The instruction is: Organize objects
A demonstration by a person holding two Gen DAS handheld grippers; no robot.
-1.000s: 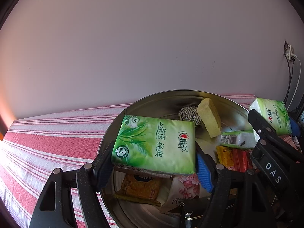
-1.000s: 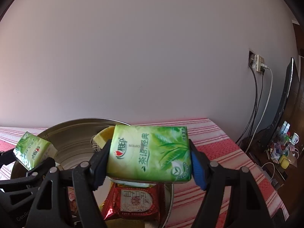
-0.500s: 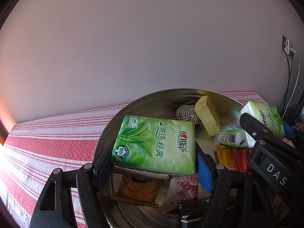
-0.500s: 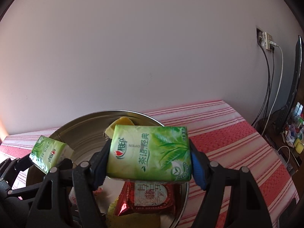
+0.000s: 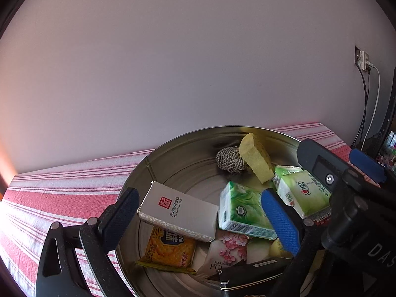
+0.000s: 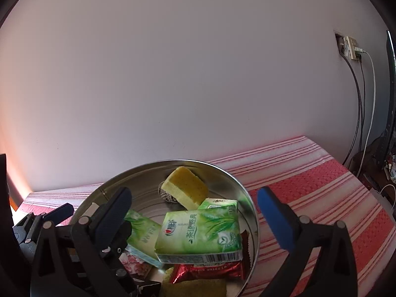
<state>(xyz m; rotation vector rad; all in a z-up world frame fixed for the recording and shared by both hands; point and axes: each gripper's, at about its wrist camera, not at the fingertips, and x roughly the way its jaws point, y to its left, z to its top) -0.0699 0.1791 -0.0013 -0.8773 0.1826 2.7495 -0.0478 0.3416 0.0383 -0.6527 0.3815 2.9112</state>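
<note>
Inside the steel basin (image 6: pixel 250 212) lie two green tissue packs (image 6: pixel 198 237), light, soft, slippery-wrapped, which I'd pinch across their short sides; both my hand-held grippers (image 5: pixel 198 222) (image 6: pixel 195 217) gape empty.

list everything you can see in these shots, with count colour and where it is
metal basin: 1, silver, on the striped cloth
tissue packs: 2, green, in the basin, one leaning on the other
small green carton: 1, behind the front tissue pack
sponge: 1, yellow, far side, leaning on the rope ball
rope ball: 1, grey, far side
white box: 1, left inside
cracker packet: 1, orange, under the white box
red foil snack: 1, under the front tissue pack
floral pouch: 1, pink-white, near side
tablecloth: 1, red-white stripes
wall socket: 1, cables hanging
left gripper: open, over the basin
right gripper: open, over the basin
</note>
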